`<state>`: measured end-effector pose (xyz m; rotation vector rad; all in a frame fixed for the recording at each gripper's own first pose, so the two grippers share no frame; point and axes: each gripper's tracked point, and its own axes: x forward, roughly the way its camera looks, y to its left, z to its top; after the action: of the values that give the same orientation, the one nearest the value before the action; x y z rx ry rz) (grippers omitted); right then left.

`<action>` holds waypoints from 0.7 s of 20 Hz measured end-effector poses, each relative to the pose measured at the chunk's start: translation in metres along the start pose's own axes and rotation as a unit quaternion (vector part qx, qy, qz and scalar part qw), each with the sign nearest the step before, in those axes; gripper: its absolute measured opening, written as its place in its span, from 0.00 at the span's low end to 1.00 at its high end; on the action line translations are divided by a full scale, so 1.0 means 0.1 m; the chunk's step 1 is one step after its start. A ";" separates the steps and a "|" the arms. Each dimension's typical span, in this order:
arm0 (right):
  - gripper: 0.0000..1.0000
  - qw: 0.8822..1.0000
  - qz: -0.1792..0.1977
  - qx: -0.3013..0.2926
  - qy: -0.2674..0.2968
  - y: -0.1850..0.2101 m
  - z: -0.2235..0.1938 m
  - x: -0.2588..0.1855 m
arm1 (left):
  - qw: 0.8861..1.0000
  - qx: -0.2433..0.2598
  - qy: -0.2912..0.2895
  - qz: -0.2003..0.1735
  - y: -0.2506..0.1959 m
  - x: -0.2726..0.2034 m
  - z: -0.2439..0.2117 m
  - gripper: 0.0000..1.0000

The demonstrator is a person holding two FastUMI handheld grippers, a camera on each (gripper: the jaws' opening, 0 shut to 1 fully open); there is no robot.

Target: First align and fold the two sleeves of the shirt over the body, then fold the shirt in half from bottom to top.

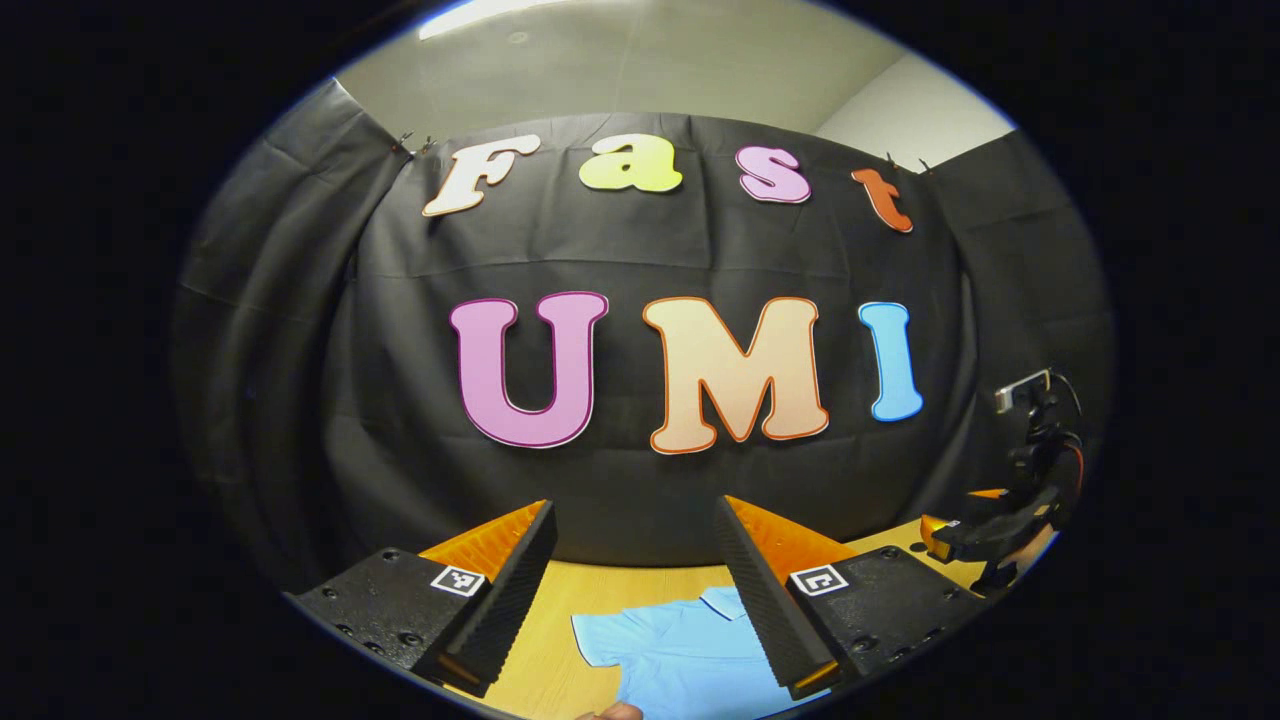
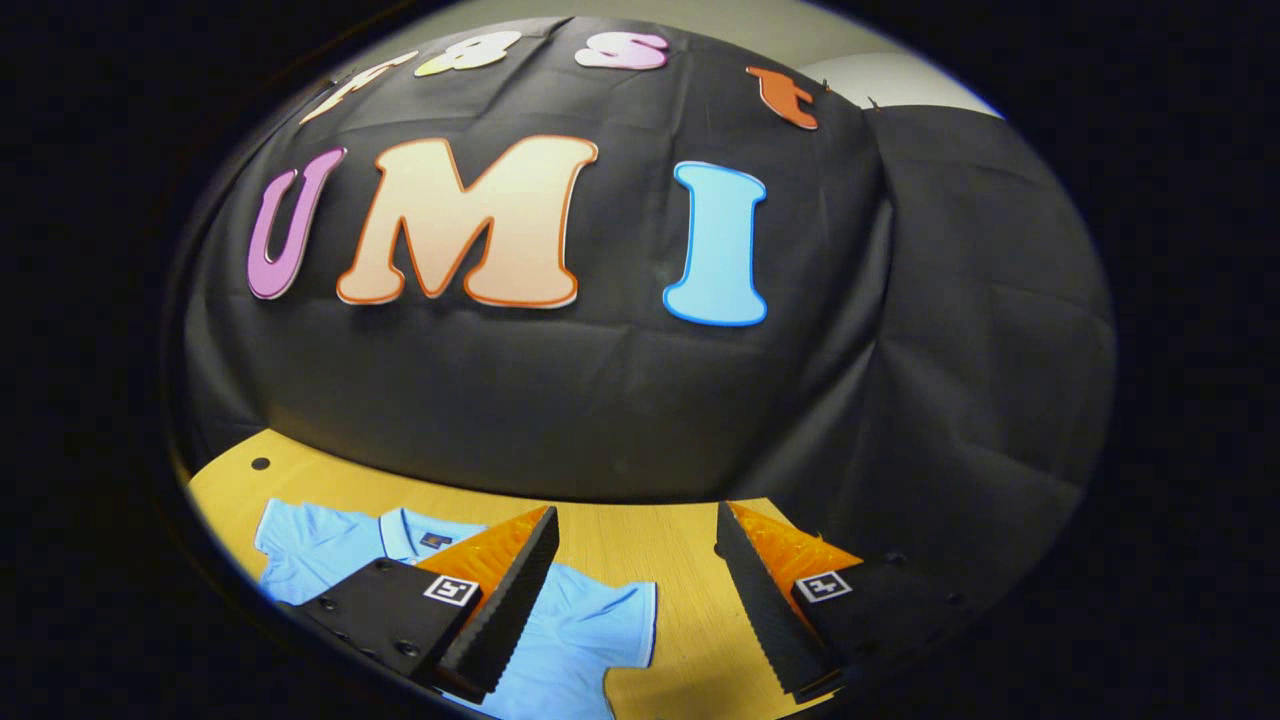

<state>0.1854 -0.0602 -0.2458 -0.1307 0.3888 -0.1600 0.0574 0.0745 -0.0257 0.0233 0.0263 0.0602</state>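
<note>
Both tongs (image 1: 634,590) (image 2: 636,590) gape above the shirt (image 2: 570,630) (lying flat).

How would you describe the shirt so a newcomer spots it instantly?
Start at the black cloth wall, then drop to the wooden table at its foot. Lying flat there is a light blue short-sleeved polo shirt, collar toward the wall, sleeves spread out unfolded. It is the one piece of fabric on the table, pale blue against yellowish wood.

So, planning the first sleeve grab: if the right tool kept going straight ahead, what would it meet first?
Probably the black cloth wall behind the table; the shirt lies lower, below that line.
</note>
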 end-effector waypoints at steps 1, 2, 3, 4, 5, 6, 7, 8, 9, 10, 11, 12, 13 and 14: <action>1.00 1.000 0.003 0.003 0.009 0.02 -0.11 0.09 | 1.000 0.002 0.001 0.002 0.02 0.03 -0.01 0.94; 0.99 1.000 0.004 0.005 0.022 0.03 -0.22 0.19 | 1.000 0.005 0.002 0.003 0.03 0.09 -0.03 0.94; 0.99 0.999 0.003 0.005 0.032 0.03 -0.36 0.28 | 1.000 0.007 0.004 0.003 0.04 0.15 -0.05 0.94; 0.99 0.999 -0.001 0.003 0.043 0.02 -0.47 0.37 | 1.000 0.009 0.005 0.005 0.06 0.20 -0.07 0.94; 1.00 0.999 -0.004 0.001 0.053 0.02 -0.58 0.45 | 1.000 0.011 0.008 0.005 0.07 0.22 -0.09 0.94; 1.00 0.998 -0.007 -0.002 0.063 0.01 -0.68 0.53 | 1.000 0.013 0.011 0.007 0.07 0.25 -0.12 0.94; 1.00 0.997 -0.013 -0.005 0.074 -0.01 -0.79 0.60 | 1.000 0.013 0.014 0.008 0.10 0.27 -0.15 0.94; 0.99 0.996 -0.016 -0.005 0.086 -0.03 -0.90 0.64 | 1.000 0.012 0.016 0.010 0.11 0.29 -0.18 0.95; 1.00 0.995 -0.017 -0.002 0.098 -0.02 -0.99 0.71 | 1.000 0.010 0.019 0.013 0.13 0.31 -0.21 0.96; 1.00 0.994 -0.019 -0.002 0.110 -0.02 -1.10 0.75 | 1.000 0.008 0.024 0.015 0.14 0.34 -0.24 0.95; 0.99 0.992 -0.020 -0.003 0.122 -0.04 -1.23 0.76 | 0.999 0.006 0.029 0.017 0.15 0.35 -0.29 0.95; 1.00 0.991 -0.021 -0.008 0.134 -0.04 -1.34 0.78 | 0.999 0.005 0.033 0.019 0.16 0.37 -0.33 0.95; 1.00 0.989 -0.019 -0.014 0.143 -0.04 -1.44 0.81 | 0.999 0.005 0.036 0.022 0.18 0.38 -0.36 0.95; 0.99 0.988 -0.016 -0.020 0.153 -0.04 -1.51 0.82 | 0.999 0.007 0.038 0.026 0.21 0.39 -0.38 0.95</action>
<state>0.2009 -0.0933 -0.4138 -0.1521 0.6960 -0.2054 0.0942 0.0985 -0.0639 0.0351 0.1024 0.1129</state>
